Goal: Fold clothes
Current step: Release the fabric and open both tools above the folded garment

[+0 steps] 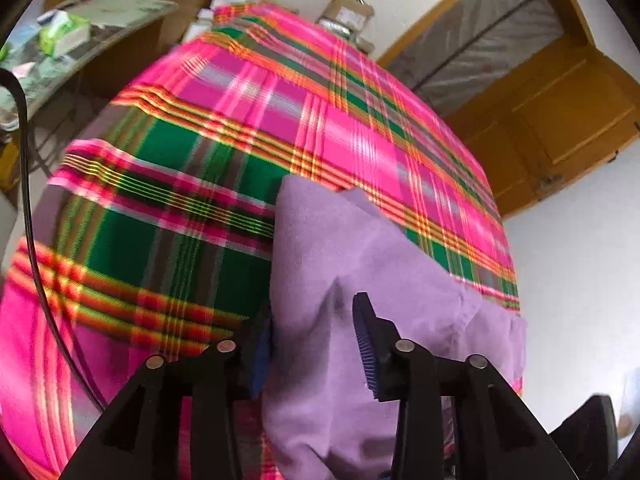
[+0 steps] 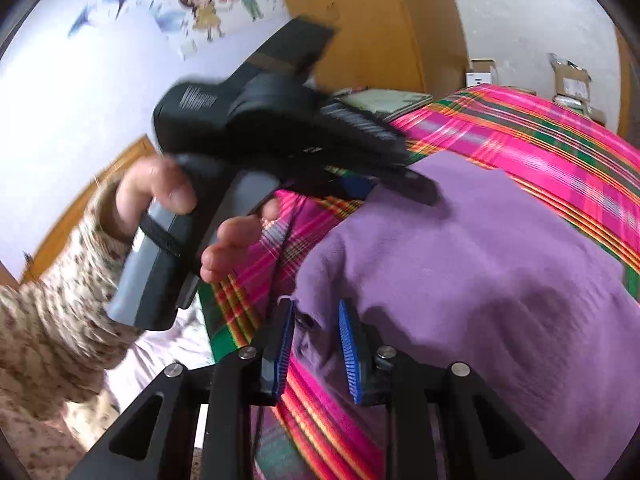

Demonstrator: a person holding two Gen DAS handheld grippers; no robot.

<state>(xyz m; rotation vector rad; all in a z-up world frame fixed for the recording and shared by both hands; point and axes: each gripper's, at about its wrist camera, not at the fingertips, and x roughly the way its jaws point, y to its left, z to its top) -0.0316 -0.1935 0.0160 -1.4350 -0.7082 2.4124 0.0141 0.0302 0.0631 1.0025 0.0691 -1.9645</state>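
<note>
Garment (image 1: 360,264) edge lies between parted left hand-held gripper (image 1: 312,344); right hand-held gripper (image 2: 316,344) parted too.

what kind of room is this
Probably a home bedroom: a bright pink and green plaid cloth under a lilac fleece garment, cartoon children wall stickers, and wooden doors.

Fuzzy matt purple fleece garment (image 1: 360,264), smooth woven plaid cloth (image 1: 180,160), glossy wooden door (image 1: 560,120)

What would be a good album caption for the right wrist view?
Right gripper open over a purple garment on a plaid cloth.
</note>
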